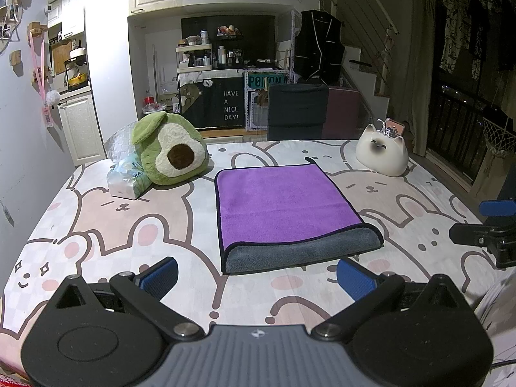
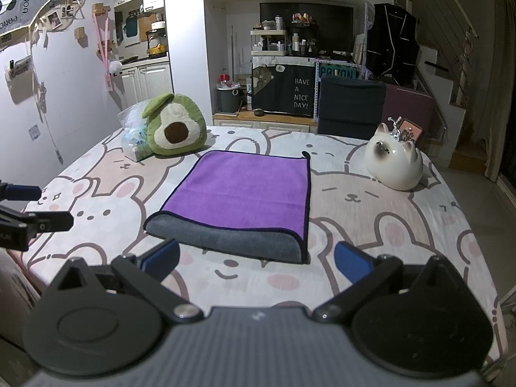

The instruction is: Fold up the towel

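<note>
A purple towel (image 1: 283,203) with a grey underside lies folded flat in the middle of the table, its grey fold edge nearest me; it also shows in the right wrist view (image 2: 245,193). My left gripper (image 1: 258,279) is open and empty, held just short of the towel's near edge. My right gripper (image 2: 256,262) is open and empty, also just short of that edge. The right gripper shows at the right edge of the left wrist view (image 1: 493,225), and the left gripper shows at the left edge of the right wrist view (image 2: 29,206).
The table has a bunny-print cloth (image 1: 129,232). An avocado plush (image 1: 171,148) and a tissue pack (image 1: 129,180) sit at the back left. A white cat-shaped ceramic (image 1: 382,153) sits at the back right. A dark chair (image 1: 296,113) stands behind the table.
</note>
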Motion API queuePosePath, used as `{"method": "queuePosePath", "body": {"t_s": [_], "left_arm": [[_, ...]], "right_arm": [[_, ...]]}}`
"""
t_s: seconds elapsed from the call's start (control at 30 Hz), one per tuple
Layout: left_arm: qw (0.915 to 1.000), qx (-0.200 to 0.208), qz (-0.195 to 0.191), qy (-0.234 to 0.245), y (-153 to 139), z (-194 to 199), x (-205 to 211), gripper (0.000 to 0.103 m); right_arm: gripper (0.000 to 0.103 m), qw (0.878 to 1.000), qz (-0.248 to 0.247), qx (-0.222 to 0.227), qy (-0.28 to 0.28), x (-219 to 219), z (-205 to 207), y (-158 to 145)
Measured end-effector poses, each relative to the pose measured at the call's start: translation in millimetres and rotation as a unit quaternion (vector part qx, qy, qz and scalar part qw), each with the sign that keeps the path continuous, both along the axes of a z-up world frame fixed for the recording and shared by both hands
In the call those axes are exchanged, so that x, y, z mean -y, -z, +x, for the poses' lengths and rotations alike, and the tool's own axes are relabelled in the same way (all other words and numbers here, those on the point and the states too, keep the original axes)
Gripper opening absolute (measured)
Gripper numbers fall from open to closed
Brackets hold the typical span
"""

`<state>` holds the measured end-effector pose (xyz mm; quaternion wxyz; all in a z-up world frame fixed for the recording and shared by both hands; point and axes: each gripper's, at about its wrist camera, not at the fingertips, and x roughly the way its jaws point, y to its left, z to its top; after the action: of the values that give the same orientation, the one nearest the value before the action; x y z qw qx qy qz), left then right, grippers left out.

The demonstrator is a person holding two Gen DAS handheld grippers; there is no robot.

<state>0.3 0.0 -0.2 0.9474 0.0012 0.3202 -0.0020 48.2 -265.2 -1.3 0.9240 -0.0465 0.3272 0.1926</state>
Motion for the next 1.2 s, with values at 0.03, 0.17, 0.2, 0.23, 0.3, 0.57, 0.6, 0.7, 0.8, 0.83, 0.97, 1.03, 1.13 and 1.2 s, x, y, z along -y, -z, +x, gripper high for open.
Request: {"method": "queuePosePath", "body": {"t_s": [0.03, 0.17, 0.2, 0.23, 0.3, 0.57, 0.6, 0.7, 0.8, 0.83, 0.97, 1.03, 1.13, 1.2], "left_arm": [[1.0000, 0.000, 0.000, 0.000, 0.0, 0.0, 0.0, 0.103], [1.0000, 0.000, 0.000, 0.000, 0.0, 0.0, 0.0, 0.103], [1.0000, 0.000, 0.001, 0.000, 0.1, 0.2, 0.0, 0.103], [1.0000, 0.000, 0.001, 0.000, 0.1, 0.1, 0.1, 0.103], [1.0000, 0.000, 0.000, 0.000, 0.0, 0.1, 0.0, 0.103], [1.0000, 0.000, 0.000, 0.000, 0.0, 0.0, 0.0, 0.103], [1.0000, 0.000, 0.000, 0.000, 0.0, 0.1, 0.0, 0.103], [1.0000, 0.000, 0.000, 0.001, 0.1, 0.0, 0.0, 0.103], [1.0000, 0.001, 0.001, 0.001, 0.5, 0.8, 3.0, 0.103], [1.0000, 0.000, 0.001, 0.001, 0.6, 0.9, 3.1, 0.103], [1.0000, 0.001, 0.001, 0.001, -3.5, 1.3, 5.6, 0.103], [1.0000, 0.001, -0.001, 0.001, 0.3, 2.6, 4.6, 0.103], [1.0000, 0.001, -0.004, -0.001, -0.6, 1.2, 3.7, 0.103], [1.0000, 0.003, -0.003, -0.004, -0.2, 0.9, 3.6, 0.103]], "right_arm": [[0.103, 1.000, 0.000, 0.000, 0.000, 0.0, 0.0, 0.0], [0.103, 1.000, -0.001, 0.000, 0.000, 0.1, 0.2, 0.3], [0.103, 1.000, 0.000, 0.000, 0.000, 0.2, 0.0, 0.5], [0.103, 1.000, -0.001, 0.000, 0.000, 0.2, 0.1, 0.5], [0.103, 1.000, -0.001, -0.001, 0.000, 0.2, 0.1, 0.5], [0.103, 1.000, -0.001, -0.001, 0.000, 0.2, 0.1, 0.7], [0.103, 1.000, -0.001, -0.001, 0.000, 0.2, 0.2, 0.5], [0.103, 1.000, -0.001, -0.001, 0.000, 0.0, 0.2, 0.5], [0.103, 1.000, -0.001, -0.001, 0.000, 0.4, 0.4, 1.0], [0.103, 1.000, -0.001, -0.001, 0.000, 0.6, 0.5, 1.0], [0.103, 1.000, -0.002, -0.001, 0.000, 0.4, 0.3, 1.3], [0.103, 1.000, -0.001, -0.001, 0.000, 0.4, 0.5, 1.0], [0.103, 1.000, -0.001, -0.001, 0.000, 0.3, 0.5, 0.9], [0.103, 1.000, -0.001, 0.000, 0.000, 1.1, 0.1, 1.4]]}}
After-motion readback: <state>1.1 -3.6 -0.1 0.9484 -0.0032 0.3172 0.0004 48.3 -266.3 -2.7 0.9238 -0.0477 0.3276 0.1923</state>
